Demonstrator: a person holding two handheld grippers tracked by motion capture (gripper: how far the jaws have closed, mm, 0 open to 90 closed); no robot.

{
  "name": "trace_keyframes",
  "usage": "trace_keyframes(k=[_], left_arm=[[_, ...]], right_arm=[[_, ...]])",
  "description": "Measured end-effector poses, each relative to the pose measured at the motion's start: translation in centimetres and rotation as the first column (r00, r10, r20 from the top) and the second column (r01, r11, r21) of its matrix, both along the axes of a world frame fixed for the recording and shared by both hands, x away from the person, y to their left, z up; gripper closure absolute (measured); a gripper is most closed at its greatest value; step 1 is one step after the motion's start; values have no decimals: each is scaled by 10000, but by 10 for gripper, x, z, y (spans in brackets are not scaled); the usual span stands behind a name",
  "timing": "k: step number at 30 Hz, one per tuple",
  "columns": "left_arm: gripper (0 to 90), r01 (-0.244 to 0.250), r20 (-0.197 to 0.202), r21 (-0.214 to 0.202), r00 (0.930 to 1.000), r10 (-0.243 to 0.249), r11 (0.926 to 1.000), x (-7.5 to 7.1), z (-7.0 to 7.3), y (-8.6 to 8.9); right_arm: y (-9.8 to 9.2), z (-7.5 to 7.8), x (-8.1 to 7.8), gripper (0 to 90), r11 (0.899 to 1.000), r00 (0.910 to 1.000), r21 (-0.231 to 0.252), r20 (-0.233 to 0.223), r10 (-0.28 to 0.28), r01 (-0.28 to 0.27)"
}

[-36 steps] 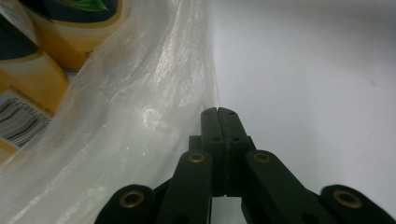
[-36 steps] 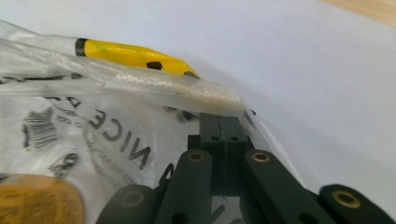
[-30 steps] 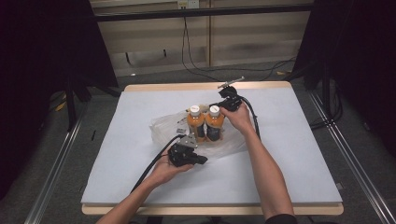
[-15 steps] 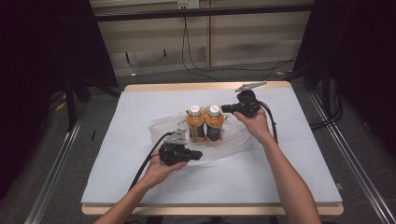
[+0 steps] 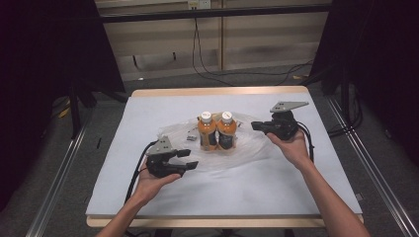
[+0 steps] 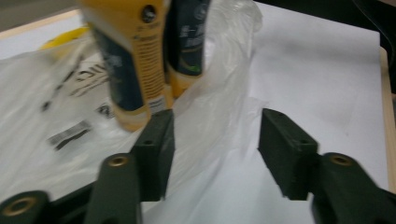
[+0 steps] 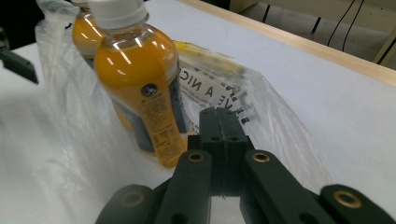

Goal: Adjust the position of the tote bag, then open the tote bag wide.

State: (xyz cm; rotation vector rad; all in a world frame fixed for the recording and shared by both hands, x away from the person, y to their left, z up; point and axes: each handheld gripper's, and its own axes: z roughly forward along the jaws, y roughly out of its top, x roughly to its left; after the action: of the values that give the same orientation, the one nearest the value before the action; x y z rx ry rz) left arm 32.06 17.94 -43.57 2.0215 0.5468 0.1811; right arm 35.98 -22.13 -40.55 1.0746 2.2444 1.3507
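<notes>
The left gripper, jaws just opened and empty, sits near two bottles on the plastic bag. The right gripper is closed, empty, just beside them.

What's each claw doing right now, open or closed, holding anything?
Left claw: open, jaws just opening, nothing gripped; the plastic bag lies loose between them.
Right claw: closed, jaws pressed together, nothing visibly held, beside the two orange bottles.
</notes>
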Motion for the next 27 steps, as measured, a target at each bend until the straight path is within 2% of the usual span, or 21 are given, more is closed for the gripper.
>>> trace_keyframes(k=[2,3,4,5,7,9,12,14,16,17,20,24,25,26,27], left_arm=[[272,-241,-43,162,9997,242,9996,-5,2,7],[241,-285,80,148,9996,284,9995,-8,3,11],[215,-408,227,135,9989,405,9991,-12,3,16],[196,-575,342,175,9978,568,9982,-14,3,21],[146,-734,351,154,9967,728,9972,-17,2,28],[134,-987,321,89,9946,984,9951,-16,-1,37],[101,-1422,144,-3,9897,1422,9898,-14,-2,50],[92,-1612,102,7,9869,1612,9869,-14,-3,56],[70,-1783,116,63,9839,1782,9840,-16,-3,60],[69,-1918,235,243,9813,1913,9811,-18,-3,63],[54,-2092,231,200,9777,2087,9777,-23,-3,69],[34,-2281,-59,220,9736,2283,9734,-31,-6,80],[31,-2176,-125,334,9758,2181,9755,-33,-7,83],[32,-2214,-161,390,9749,2221,9744,-34,-7,85],[30,-2431,-114,352,9698,2436,9694,-36,-8,87]], right_arm=[[-4,0,-10,900,9999,9999,87,145,-78,77],[-5,1,-14,866,9999,9998,81,189,-75,74],[-7,1,-18,776,9999,9998,65,187,-89,88],[-8,2,-25,729,9994,9990,-107,318,-312,315],[-13,3,-32,591,9994,9987,-54,385,-344,347],[-18,4,-40,496,9976,9966,88,450,-685,682],[-25,4,-51,306,9955,9945,221,464,-936,926],[-28,2,-60,236,9932,9914,344,656,-1131,1110],[-32,-1,-67,155,9909,9898,501,619,-1281,1251],[-34,-2,-71,148,9893,9882,572,677,-1376,1339],[-41,-6,-85,110,9873,9874,756,635,-1450,1401],[-48,-13,-106,101,9836,9836,691,589,-1706,1665],[-50,-15,-111,97,9836,9834,657,581,-1718,1679],[-51,-17,-116,97,9829,9835,674,474,-1748,1715],[-53,-18,-119,96,9821,9827,628,431,-1802,1774]])
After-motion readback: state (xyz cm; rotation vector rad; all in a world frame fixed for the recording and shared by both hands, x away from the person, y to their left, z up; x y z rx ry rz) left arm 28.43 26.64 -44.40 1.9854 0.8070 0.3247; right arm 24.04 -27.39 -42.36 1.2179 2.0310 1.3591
